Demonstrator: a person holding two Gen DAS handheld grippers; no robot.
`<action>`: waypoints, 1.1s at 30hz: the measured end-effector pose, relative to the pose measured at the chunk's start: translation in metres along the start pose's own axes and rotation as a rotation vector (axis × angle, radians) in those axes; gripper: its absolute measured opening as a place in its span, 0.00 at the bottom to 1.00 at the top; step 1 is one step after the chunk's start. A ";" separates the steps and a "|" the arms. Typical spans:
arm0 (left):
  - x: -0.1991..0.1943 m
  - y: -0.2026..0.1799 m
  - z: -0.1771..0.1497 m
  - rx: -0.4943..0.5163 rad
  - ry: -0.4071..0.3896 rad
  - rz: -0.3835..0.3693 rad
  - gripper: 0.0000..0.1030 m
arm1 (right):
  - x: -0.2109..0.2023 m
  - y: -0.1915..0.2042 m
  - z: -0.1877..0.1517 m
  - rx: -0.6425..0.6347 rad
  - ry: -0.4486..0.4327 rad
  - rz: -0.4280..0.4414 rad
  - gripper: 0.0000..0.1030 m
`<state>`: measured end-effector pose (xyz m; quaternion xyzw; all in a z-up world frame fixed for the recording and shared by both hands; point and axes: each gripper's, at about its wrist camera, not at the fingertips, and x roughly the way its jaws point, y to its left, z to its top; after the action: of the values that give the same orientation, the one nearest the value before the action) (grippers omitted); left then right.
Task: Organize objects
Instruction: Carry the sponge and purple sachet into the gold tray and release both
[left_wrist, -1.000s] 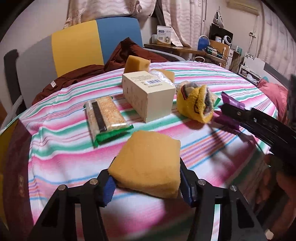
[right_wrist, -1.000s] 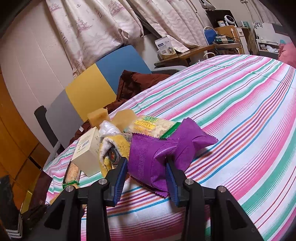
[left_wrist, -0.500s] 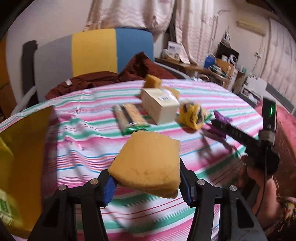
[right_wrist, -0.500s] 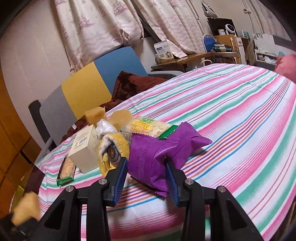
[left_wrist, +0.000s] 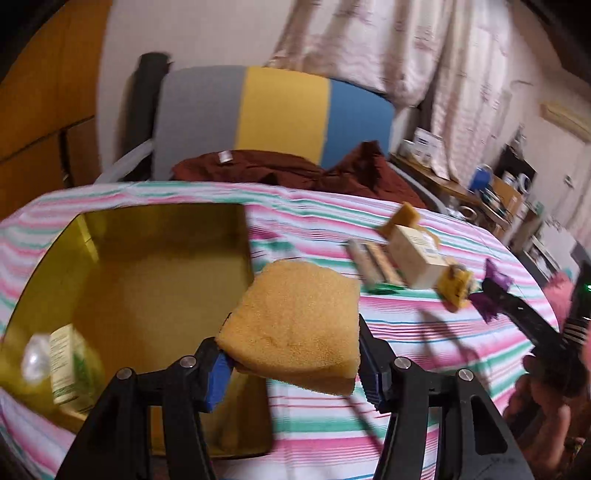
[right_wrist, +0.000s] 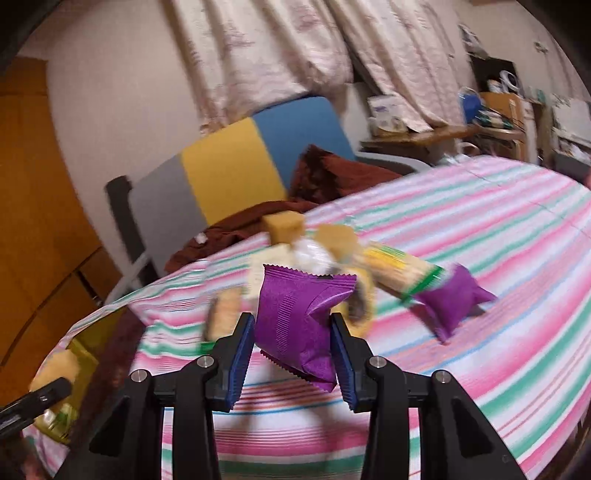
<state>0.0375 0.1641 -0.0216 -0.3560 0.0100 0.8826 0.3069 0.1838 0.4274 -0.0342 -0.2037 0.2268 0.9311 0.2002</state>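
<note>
My left gripper (left_wrist: 293, 369) is shut on a yellow sponge (left_wrist: 295, 325) and holds it above the right edge of a gold box (left_wrist: 162, 284) on the striped table. A small carton (left_wrist: 70, 369) lies inside the box. My right gripper (right_wrist: 291, 354) is shut on a purple snack packet (right_wrist: 299, 321), lifted above the table. The right gripper also shows at the right of the left wrist view (left_wrist: 491, 295). A second purple packet (right_wrist: 450, 299) lies on the cloth.
On the table lie a cream box (left_wrist: 413, 258), cracker packs (left_wrist: 376, 266), a yellow pouch (left_wrist: 456, 288) and sponge cubes (right_wrist: 284, 225). A grey, yellow and blue chair (left_wrist: 273, 114) with brown cloth (left_wrist: 295, 170) stands behind. The gold box shows at lower left (right_wrist: 74, 354).
My left gripper swung left with the sponge, from over the cloth to the gold box's edge. My right gripper lifted the purple packet off the table and turned left.
</note>
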 end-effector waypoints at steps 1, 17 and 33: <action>-0.001 0.008 -0.001 -0.018 0.002 0.012 0.57 | 0.000 0.011 0.002 -0.020 0.002 0.028 0.39; -0.005 0.106 -0.021 -0.180 0.107 0.172 0.57 | -0.006 0.148 -0.019 -0.220 0.099 0.373 0.39; -0.042 0.145 -0.019 -0.316 0.013 0.175 0.82 | 0.032 0.235 -0.071 -0.376 0.346 0.499 0.39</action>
<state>-0.0067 0.0197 -0.0386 -0.4034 -0.0960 0.8941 0.1692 0.0686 0.2088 -0.0269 -0.3300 0.1249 0.9285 -0.1157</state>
